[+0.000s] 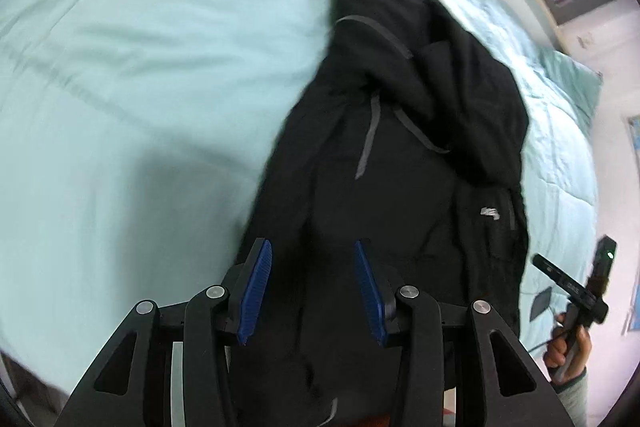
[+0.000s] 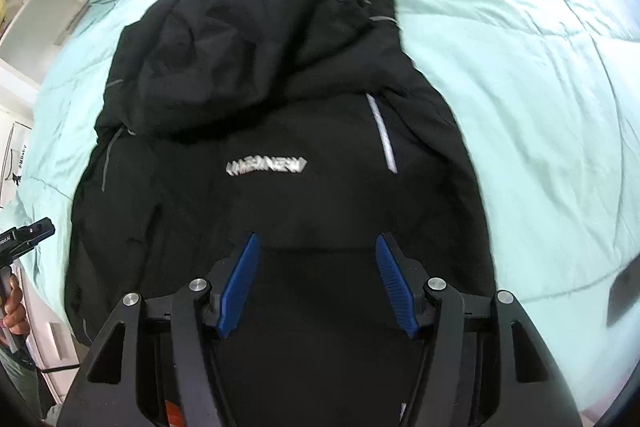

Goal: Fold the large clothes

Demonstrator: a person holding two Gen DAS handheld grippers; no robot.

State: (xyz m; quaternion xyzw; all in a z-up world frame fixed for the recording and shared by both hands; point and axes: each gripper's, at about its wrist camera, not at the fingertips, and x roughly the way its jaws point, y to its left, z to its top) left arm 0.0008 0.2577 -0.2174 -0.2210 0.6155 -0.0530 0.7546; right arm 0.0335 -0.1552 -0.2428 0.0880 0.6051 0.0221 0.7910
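A large black padded jacket with grey drawcords and a white chest logo [image 2: 264, 131] is spread on a pale mint-green quilted bed cover [image 2: 520, 75], its hood bunched at the far end and its hem lying nearest both cameras. In the right wrist view the right gripper [image 2: 316, 281] is held above the lower part of the jacket — its blue-padded jaws are spread wide, with nothing between them but the dark cloth beneath; contact with the fabric cannot be judged. The white lettering and a reflective white strip are seen just beyond the jaws.

In the left wrist view the same jacket [image 1: 400, 147] is seen running from the bottom edge up to the right of centre, the bed cover [image 1: 140, 47] filling the left side. The left gripper [image 1: 312, 291] is placed over the jacket's near edge, its jaws likewise spread apart and closed on nothing. At the far right the other handheld device is seen, gripped in a hand [image 1: 568, 351]
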